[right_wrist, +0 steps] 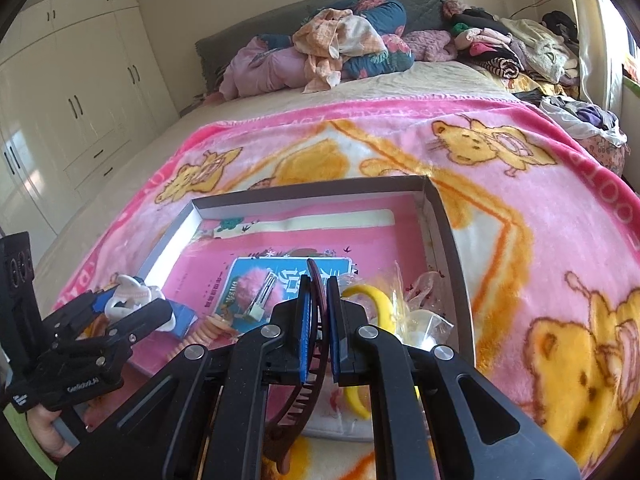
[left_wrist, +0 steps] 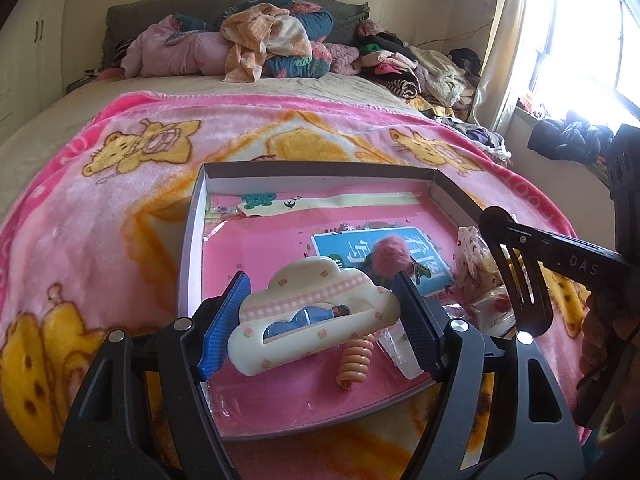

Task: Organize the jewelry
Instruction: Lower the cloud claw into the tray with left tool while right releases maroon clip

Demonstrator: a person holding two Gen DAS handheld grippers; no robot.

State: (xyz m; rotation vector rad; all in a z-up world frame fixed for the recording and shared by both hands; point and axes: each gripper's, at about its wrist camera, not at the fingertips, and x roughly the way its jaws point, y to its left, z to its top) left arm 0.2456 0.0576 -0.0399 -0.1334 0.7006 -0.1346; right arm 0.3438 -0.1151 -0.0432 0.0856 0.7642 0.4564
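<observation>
"DAS" lettering (left_wrist: 579, 267) on right hand-held gripper (left_wrist: 520, 276)

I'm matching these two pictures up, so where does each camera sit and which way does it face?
Left wrist: on the left gripper, looking down over the box toward the bed's head; its fingers clamp a cloud-shaped hair clip; a hand shows at right.
Right wrist: on the right gripper, facing likewise; shut on a dark hair comb; a hand shows lower left.
Shared: box, pink blanket, each other's gripper.
</observation>
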